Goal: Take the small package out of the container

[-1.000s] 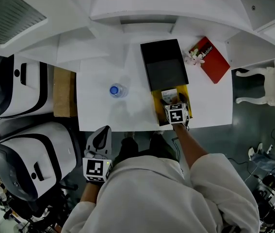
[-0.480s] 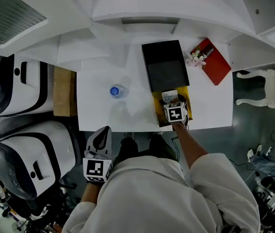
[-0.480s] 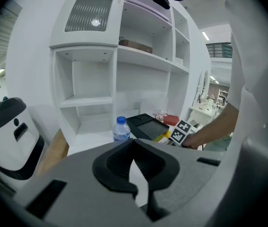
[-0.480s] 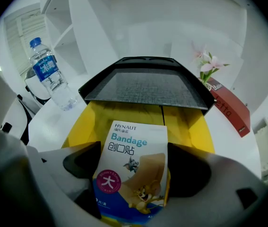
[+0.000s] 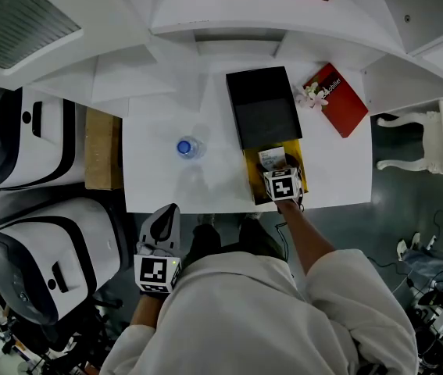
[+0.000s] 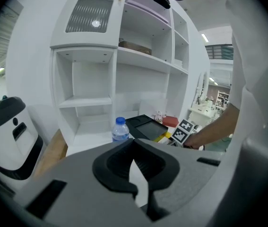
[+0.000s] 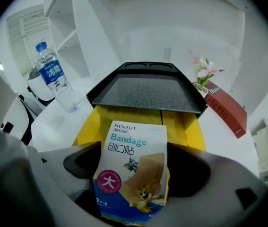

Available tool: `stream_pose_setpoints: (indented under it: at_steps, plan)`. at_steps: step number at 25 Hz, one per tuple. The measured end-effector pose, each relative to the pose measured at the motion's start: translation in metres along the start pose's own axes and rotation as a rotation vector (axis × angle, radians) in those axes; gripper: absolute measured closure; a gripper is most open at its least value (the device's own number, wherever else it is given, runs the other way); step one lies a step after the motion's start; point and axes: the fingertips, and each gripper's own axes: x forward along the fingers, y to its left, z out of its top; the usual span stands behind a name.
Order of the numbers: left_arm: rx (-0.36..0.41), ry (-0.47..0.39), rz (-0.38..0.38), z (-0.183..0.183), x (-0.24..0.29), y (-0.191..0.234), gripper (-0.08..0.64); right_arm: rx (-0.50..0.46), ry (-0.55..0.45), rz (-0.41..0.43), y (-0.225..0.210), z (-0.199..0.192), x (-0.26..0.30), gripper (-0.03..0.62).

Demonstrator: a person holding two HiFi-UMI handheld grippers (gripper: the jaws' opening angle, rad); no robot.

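Note:
A small bandage package (image 7: 133, 169), white and blue with a cartoon print, is clamped between the jaws of my right gripper (image 7: 134, 183) and stands over the yellow container (image 7: 183, 129). From the head view the package (image 5: 272, 159) shows just beyond the right gripper (image 5: 283, 180), above the yellow container (image 5: 251, 180) at the table's near edge. The container's black lid (image 5: 264, 109) stands open behind it. My left gripper (image 5: 158, 241) hangs below the table edge, jaws nearly closed with nothing between them (image 6: 138, 186).
A water bottle (image 5: 187, 146) stands mid-table on the white table (image 5: 158, 178). A red book (image 5: 337, 97) with a small flower (image 5: 312, 92) lies at the back right. White shelving (image 5: 276, 22) rises behind. White machines (image 5: 26, 139) sit to the left, a white chair (image 5: 432, 135) to the right.
The right gripper with the package has shifted only slightly over the yellow container. The left gripper has not moved.

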Motion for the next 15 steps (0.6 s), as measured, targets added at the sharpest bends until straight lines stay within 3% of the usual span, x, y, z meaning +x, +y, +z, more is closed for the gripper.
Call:
stream_pose_setpoints:
  at_steps: [15]
  plan:
    - [0.022, -0.058, -0.056, 0.015, 0.001, -0.010, 0.552, 0.007, -0.188, -0.038, 0.002, 0.045, -0.061, 0.147]
